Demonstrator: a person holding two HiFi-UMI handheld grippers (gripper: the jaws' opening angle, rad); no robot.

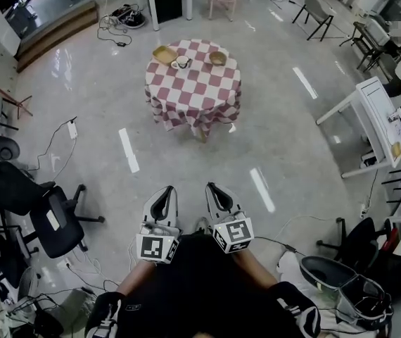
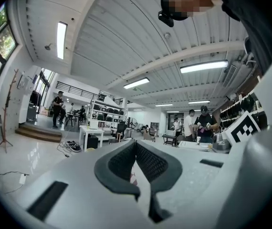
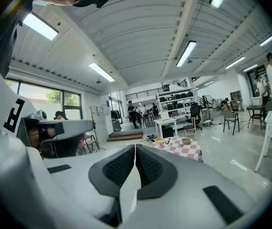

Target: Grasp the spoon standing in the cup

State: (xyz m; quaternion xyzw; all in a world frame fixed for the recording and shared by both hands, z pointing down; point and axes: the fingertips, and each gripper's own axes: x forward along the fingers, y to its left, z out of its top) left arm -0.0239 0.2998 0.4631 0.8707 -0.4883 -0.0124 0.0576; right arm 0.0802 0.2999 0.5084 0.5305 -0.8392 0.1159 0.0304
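Checkered red-and-white table [image 1: 195, 90] holds a small white cup [image 1: 182, 63], far off.

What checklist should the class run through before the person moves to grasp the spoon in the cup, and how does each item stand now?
1. Table with the checked cloth in sight ahead: ok.
2. Cup found on the table: ok.
3. Spoon standing in the cup: cannot tell, too small to make out.
4. Left tool ready to grasp: not ok, jaws together, nothing between them.
5. Right tool ready to grasp: not ok, jaws together, nothing between them.
6. Cup within reach: not ok, the table stands far across the floor.
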